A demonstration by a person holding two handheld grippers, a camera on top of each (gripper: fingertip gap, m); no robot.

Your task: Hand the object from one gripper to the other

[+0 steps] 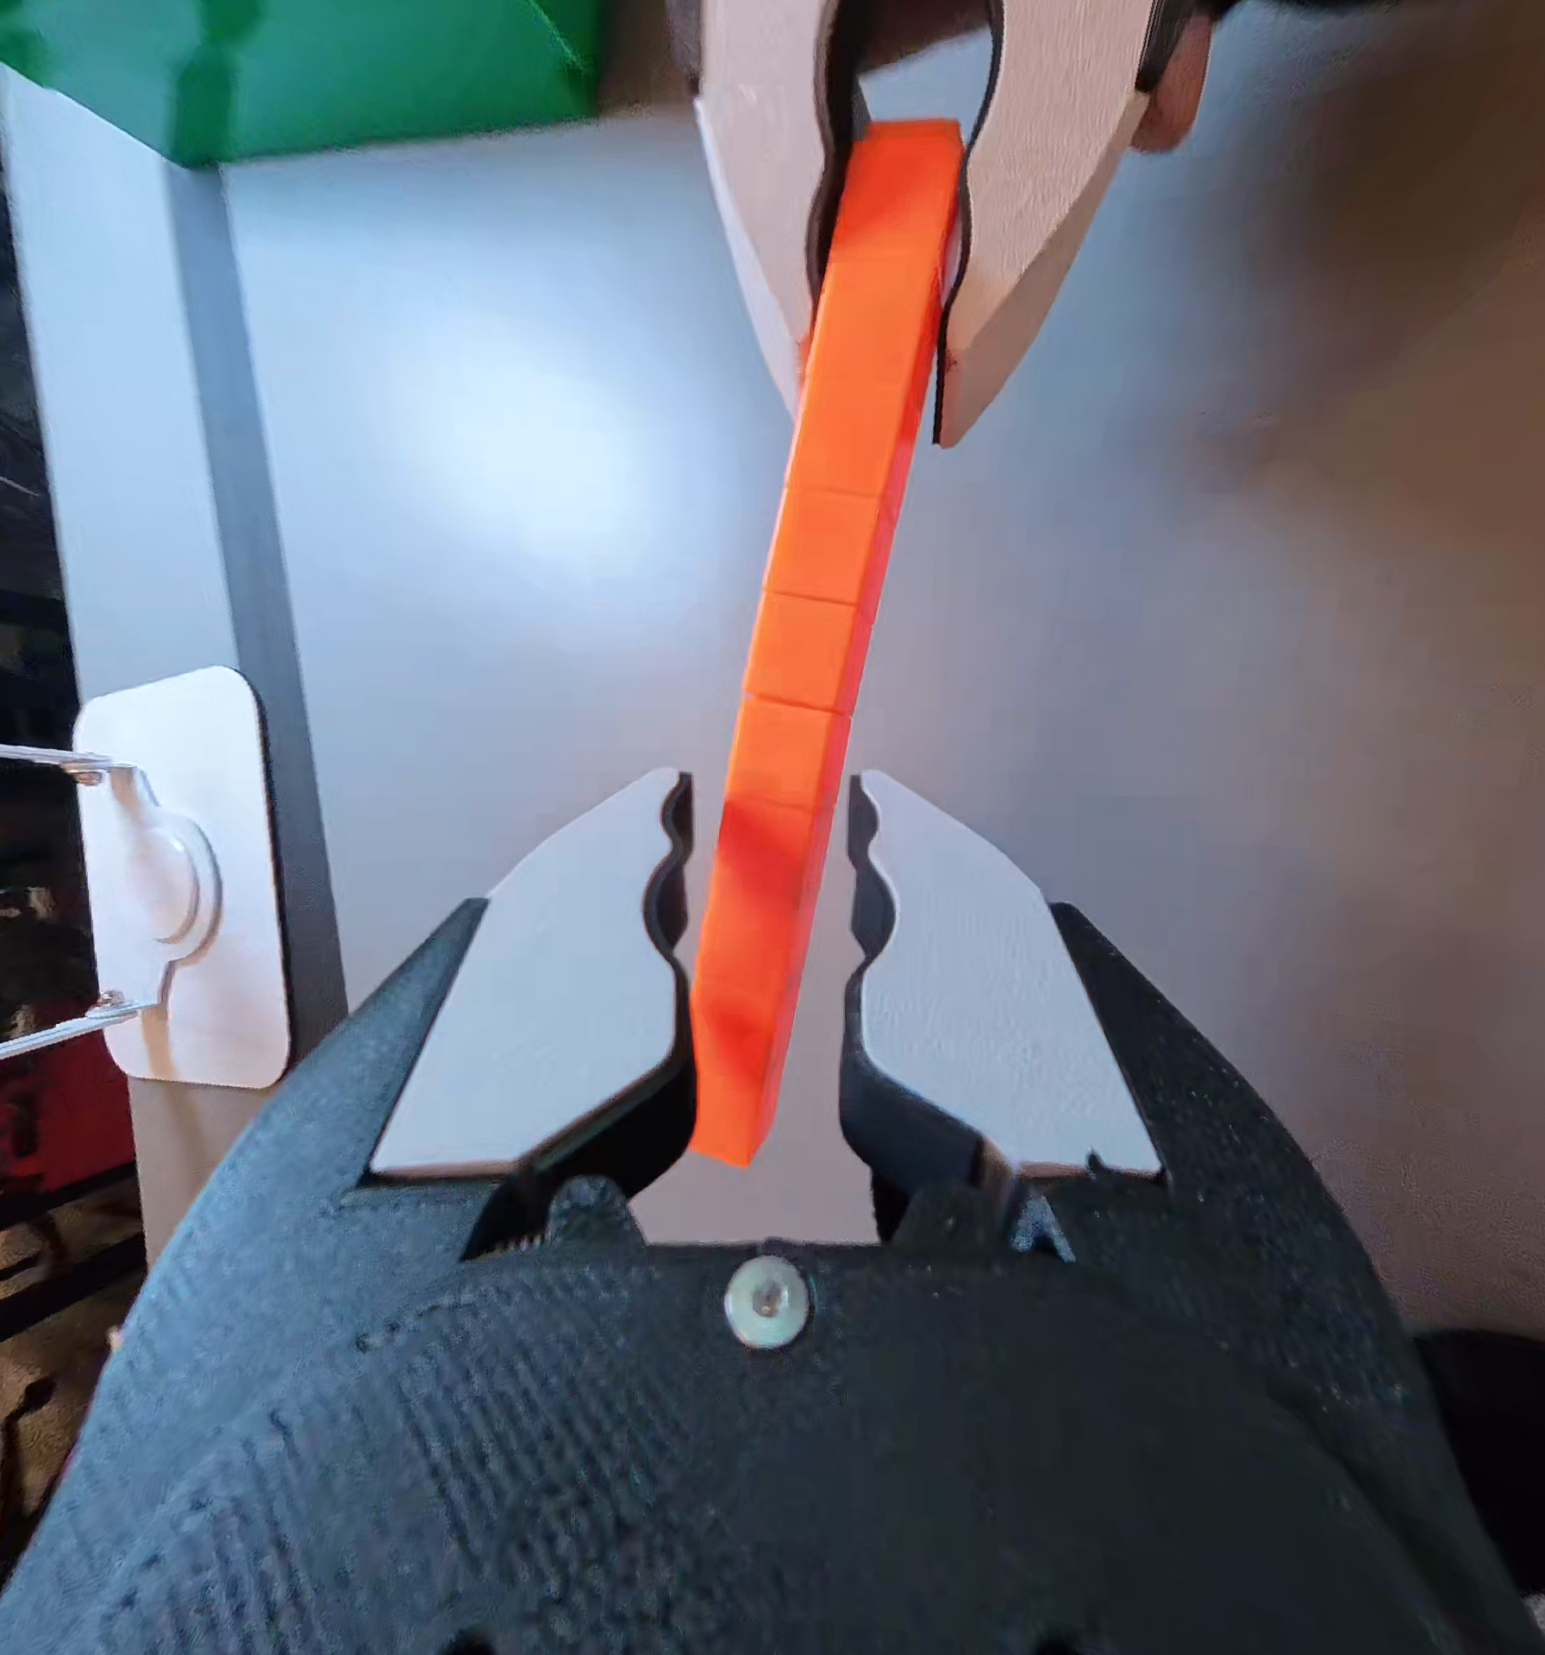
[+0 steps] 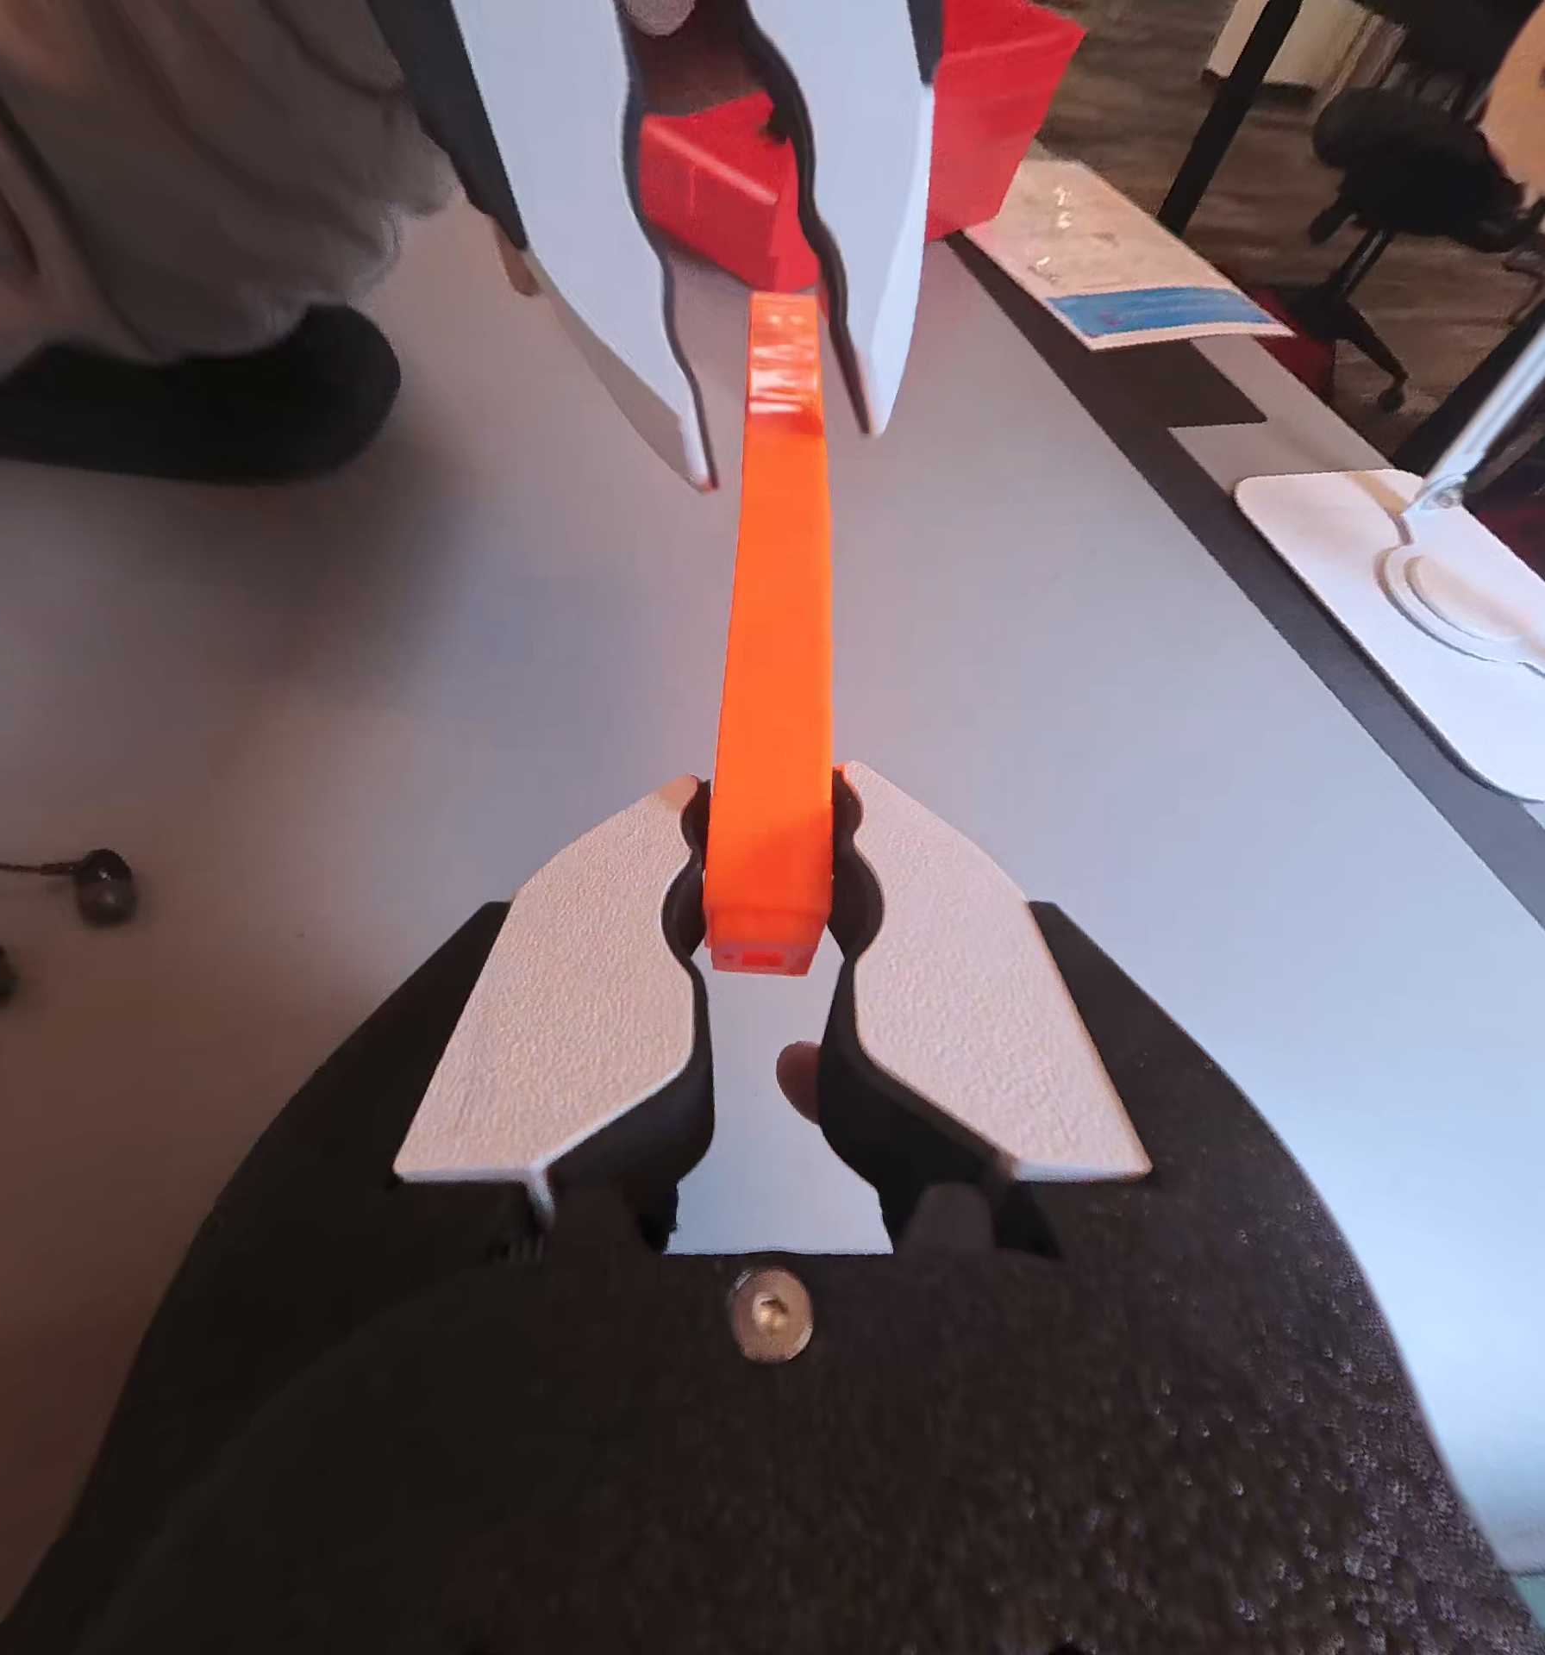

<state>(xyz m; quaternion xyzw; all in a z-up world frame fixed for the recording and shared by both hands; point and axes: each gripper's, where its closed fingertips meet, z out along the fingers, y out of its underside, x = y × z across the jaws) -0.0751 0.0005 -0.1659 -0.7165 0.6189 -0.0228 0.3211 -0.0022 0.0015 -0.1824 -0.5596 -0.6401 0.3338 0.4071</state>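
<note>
The right claw (image 2: 771, 806) is clamped on the near end of the orange bar (image 2: 778, 627), its white fingers (image 2: 572, 985) pressing the bar's two sides just behind the square end face. The bar is long and segmented, held in the air above the grey desk (image 2: 393, 672), and it runs straight away from that claw toward the left claw (image 2: 782, 457).

At the bar's far end, the left claw stands apart: the bar lies between its fingers with a gap on each side. The left wrist view shows this from the other end, with the left claw (image 1: 764, 788) parted around the bar (image 1: 818, 627) and the right claw (image 1: 876, 394) gripping the far end.

Left of the bar, a pair of dark earbuds (image 2: 102, 887) lies on the desk. To the right of the bar, a white stand base (image 2: 1414, 627) sits on the desk. Beyond the bar's far end stands a red box (image 2: 715, 188).
</note>
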